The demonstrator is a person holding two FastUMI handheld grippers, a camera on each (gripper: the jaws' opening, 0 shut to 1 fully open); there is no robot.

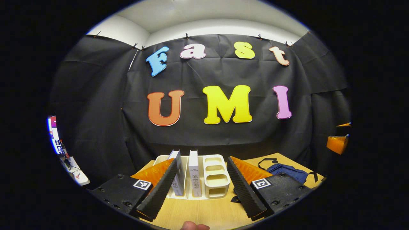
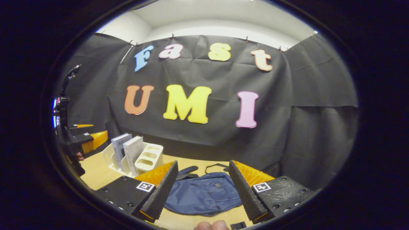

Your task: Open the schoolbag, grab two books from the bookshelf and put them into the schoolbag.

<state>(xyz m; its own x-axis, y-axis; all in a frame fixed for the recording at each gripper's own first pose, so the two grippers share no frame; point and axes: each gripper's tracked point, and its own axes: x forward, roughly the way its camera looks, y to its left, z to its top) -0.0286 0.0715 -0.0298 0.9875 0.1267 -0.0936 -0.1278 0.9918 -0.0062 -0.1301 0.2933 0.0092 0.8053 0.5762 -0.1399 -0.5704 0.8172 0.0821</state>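
Note:
A white bookshelf rack [image 1: 214, 179] stands on the wooden table [image 1: 198, 214] with two white books upright in it, one [image 1: 177, 174] left of the other [image 1: 194, 174]. My left gripper [image 1: 201, 204] hovers in front of the rack, open, nothing between its fingers. The blue schoolbag [image 2: 204, 193] lies flat on the table, zipped, its black straps toward the wall. My right gripper [image 2: 204, 204] hangs open just above and in front of it. The bag [image 1: 287, 172] also lies right of the rack in the left gripper view; the rack [image 2: 140, 156] sits left of the bag in the right gripper view.
The other gripper [image 2: 84, 142] and the hand holding it are at the far left of the right gripper view. Black cloth walls close the booth behind and beside the table. A lit screen [image 1: 54, 134] and a white ledge stand at the far left.

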